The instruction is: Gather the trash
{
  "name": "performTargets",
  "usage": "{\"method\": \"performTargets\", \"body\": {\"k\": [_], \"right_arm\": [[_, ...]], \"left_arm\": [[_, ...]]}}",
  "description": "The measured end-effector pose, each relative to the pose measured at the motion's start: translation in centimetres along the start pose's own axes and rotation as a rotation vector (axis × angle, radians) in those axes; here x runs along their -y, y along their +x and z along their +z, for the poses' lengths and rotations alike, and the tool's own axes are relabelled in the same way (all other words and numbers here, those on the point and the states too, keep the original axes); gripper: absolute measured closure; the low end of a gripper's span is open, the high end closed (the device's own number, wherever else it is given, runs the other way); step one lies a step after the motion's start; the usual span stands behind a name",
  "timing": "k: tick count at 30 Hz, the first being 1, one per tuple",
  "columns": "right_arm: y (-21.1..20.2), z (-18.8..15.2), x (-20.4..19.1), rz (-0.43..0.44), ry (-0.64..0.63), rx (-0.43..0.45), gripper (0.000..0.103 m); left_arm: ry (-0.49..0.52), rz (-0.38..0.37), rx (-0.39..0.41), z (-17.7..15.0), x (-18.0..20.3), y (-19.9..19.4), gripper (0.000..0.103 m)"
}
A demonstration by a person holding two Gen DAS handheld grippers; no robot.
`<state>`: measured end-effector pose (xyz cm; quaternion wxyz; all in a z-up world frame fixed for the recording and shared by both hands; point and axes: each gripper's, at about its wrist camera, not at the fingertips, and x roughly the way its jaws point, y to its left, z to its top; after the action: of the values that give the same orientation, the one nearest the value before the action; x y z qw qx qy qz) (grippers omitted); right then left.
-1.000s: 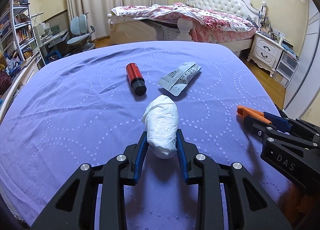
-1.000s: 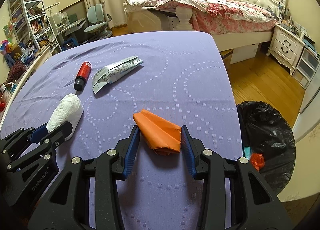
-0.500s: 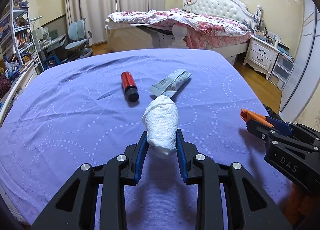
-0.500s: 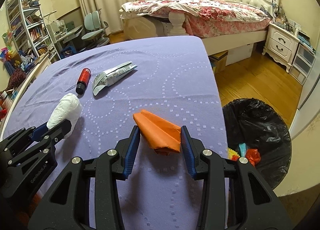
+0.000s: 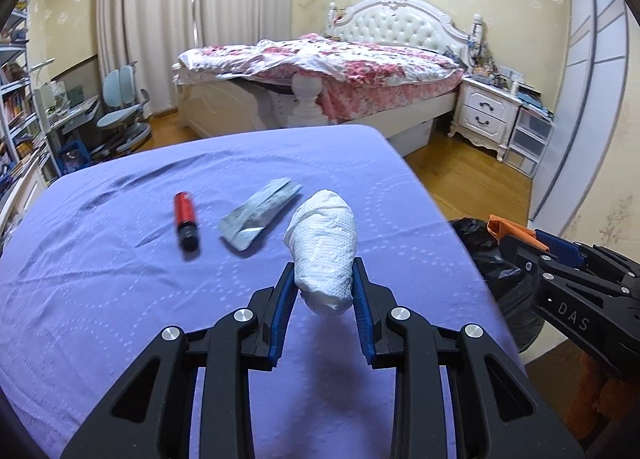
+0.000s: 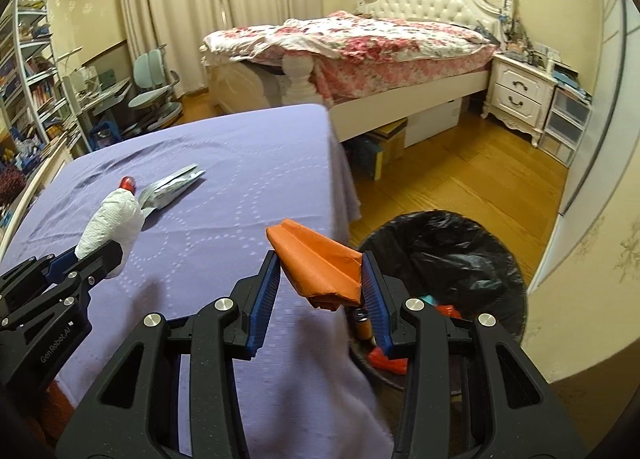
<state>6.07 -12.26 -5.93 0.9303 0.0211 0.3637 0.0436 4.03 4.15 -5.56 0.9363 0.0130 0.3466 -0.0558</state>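
The left claw (image 5: 323,285) is clamped on a wad of white paper towel (image 5: 324,249), its ribbed blue pads (image 5: 283,301) pressing both sides of the soft, dimpled, roughly cylindrical bundle, which is held clear above the surface. The right claw (image 6: 322,281) is clamped on a folded orange paper (image 6: 320,265), a creased, wedge-shaped piece with sharp fold lines, held between matching blue ridged pads over the edge of the surface. Both claws have matte black plastic arms with silver bolt heads.

Below the orange paper stands a round bin lined with a glossy, crinkled black bag (image 6: 460,255), with bits of red and orange rubbish inside. The surface is covered by a purple cloth (image 5: 120,279) stitched with pale dotted rings. On it, beyond the towel, lie a small red cylindrical bottle with a black cap (image 5: 185,219) and, just beside it, a flat, shiny grey-white wrapper (image 5: 260,213).
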Motion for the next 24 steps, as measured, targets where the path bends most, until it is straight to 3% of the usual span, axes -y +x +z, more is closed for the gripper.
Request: {"method": "performTargets", "body": {"k": [11, 24], "right_arm": [[-0.4, 0.2, 6.7, -0.105, 0.099, 0.017, 0.063], [0.7, -0.7, 12.5, -0.151, 0.176, 0.003, 0.063]], "left_arm": [[0.111, -0.11, 0.016, 1.8, 7.0, 2.1, 0.073], [0.199, -0.14, -0.02, 2.5, 12.7, 5.7, 0.073]]}}
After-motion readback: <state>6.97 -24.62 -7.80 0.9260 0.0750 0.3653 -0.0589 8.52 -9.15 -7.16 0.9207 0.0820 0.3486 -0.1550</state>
